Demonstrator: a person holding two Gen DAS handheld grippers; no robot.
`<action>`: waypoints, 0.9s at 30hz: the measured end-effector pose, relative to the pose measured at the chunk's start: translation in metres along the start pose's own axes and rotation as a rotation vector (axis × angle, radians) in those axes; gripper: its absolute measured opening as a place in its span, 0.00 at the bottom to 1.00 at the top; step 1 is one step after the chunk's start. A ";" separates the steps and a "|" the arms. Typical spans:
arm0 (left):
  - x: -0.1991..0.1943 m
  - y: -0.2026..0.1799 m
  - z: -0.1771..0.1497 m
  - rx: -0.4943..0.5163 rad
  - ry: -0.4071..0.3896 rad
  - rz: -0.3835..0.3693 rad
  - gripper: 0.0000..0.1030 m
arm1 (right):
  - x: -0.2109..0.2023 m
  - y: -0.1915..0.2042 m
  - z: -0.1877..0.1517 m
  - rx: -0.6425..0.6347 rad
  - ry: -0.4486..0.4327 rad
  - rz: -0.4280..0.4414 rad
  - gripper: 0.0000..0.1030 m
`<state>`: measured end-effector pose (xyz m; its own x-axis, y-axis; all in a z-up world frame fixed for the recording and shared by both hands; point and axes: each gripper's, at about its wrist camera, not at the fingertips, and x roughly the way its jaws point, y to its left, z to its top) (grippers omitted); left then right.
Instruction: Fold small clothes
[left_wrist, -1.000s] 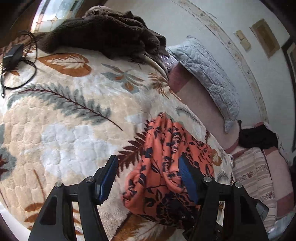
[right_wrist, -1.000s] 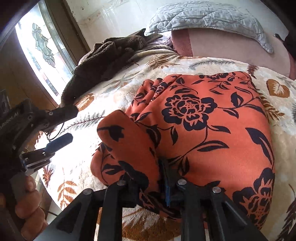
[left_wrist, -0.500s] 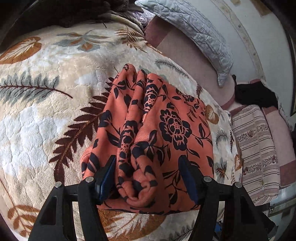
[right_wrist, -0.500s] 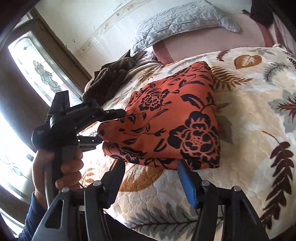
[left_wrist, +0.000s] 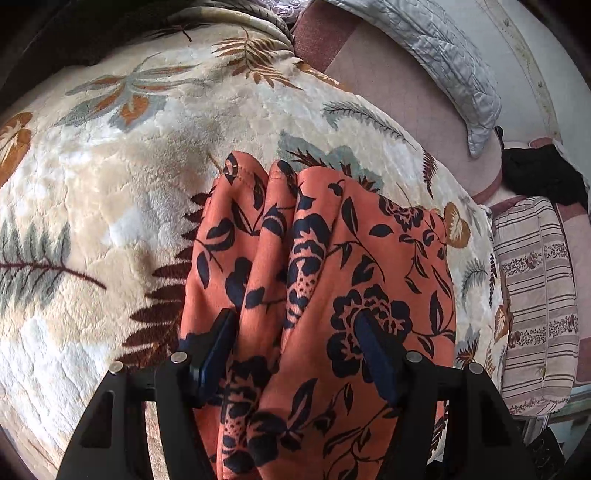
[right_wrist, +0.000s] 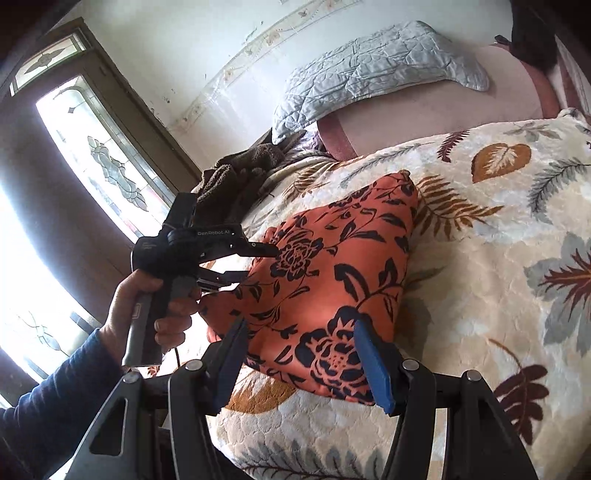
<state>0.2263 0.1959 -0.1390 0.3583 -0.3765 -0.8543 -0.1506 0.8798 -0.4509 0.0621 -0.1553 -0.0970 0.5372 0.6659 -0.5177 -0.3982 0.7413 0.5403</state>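
An orange garment with dark blue flowers (left_wrist: 325, 280) lies folded in a thick bundle on the leaf-patterned blanket (left_wrist: 110, 192). My left gripper (left_wrist: 295, 347) is open, its jaws straddling the bundle's near edge with cloth between them. The garment also shows in the right wrist view (right_wrist: 332, 280). My right gripper (right_wrist: 301, 362) is open and empty, just in front of the bundle's near corner. The left gripper (right_wrist: 258, 264) appears there too, hand-held, with its fingers at the bundle's left edge.
A grey quilted pillow (left_wrist: 436, 55) and a pink cushion (left_wrist: 406, 103) lie at the bed's head. A striped folded cloth (left_wrist: 535, 295) sits at right. A brown fuzzy blanket (right_wrist: 236, 177) is heaped near the window (right_wrist: 92, 158). A black item (left_wrist: 543, 177) lies beyond the pillow.
My right gripper let go of the garment, opened and drew back. My left gripper moved forward onto the bundle's edge, and the bundle now lies folded on the blanket.
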 end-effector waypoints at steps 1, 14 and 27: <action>0.002 0.000 0.002 -0.005 0.002 0.004 0.65 | 0.000 -0.006 0.002 0.012 -0.010 0.004 0.61; -0.054 -0.028 -0.014 0.143 -0.165 0.013 0.11 | 0.012 -0.064 0.007 0.170 -0.041 0.018 0.61; -0.021 0.042 -0.006 0.010 -0.084 -0.013 0.18 | 0.016 -0.076 0.001 0.194 -0.010 0.000 0.61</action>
<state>0.2069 0.2388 -0.1412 0.4362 -0.3627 -0.8235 -0.1366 0.8779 -0.4589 0.1019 -0.2011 -0.1458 0.5449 0.6645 -0.5114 -0.2478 0.7103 0.6589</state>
